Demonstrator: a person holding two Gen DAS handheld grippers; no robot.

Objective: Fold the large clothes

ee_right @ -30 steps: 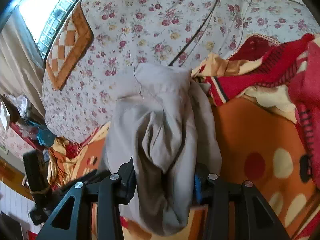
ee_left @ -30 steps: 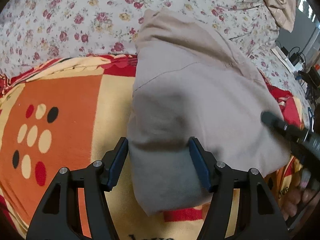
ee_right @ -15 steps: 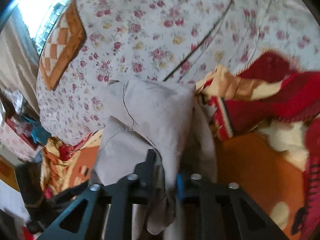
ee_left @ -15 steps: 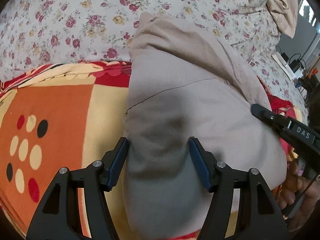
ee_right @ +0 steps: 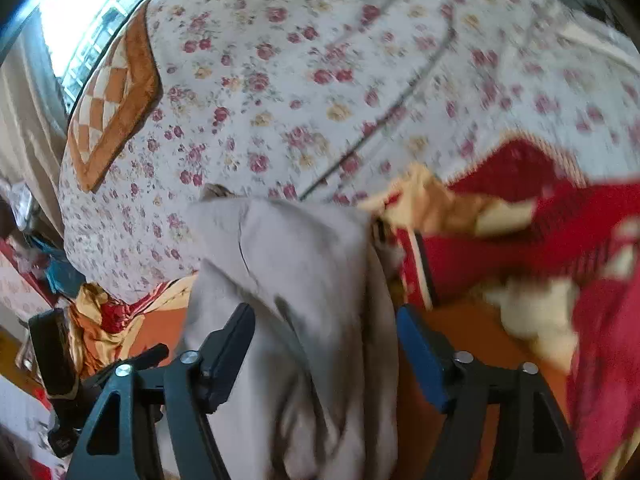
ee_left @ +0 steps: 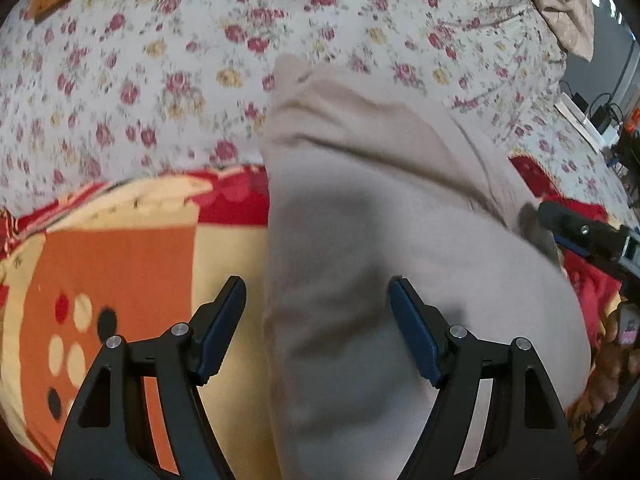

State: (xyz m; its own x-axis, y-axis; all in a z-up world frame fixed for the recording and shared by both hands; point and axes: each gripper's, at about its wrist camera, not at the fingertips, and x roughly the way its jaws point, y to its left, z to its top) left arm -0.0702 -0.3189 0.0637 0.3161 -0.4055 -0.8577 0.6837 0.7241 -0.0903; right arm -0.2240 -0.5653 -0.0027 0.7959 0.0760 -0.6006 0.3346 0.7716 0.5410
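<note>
A beige garment (ee_left: 380,216) lies folded in a thick bundle on an orange, red and yellow blanket (ee_left: 112,264). My left gripper (ee_left: 316,316) is open, its jaws wide apart over the near left part of the garment. My right gripper (ee_right: 324,344) is open too, with the garment (ee_right: 296,264) lying loose between its jaws. The right gripper also shows at the right edge of the left wrist view (ee_left: 580,232), at the garment's right side.
A floral bedspread (ee_left: 168,64) covers the bed behind the blanket. An orange checkered cushion (ee_right: 108,104) lies at the far left. Another beige cloth (ee_left: 564,12) lies at the far right. Cables and gear (ee_left: 600,112) stand beyond the bed.
My right gripper was shut on the garment half a second ago and has opened and let it go. My left gripper stays open; the garment has shifted a little in its view.
</note>
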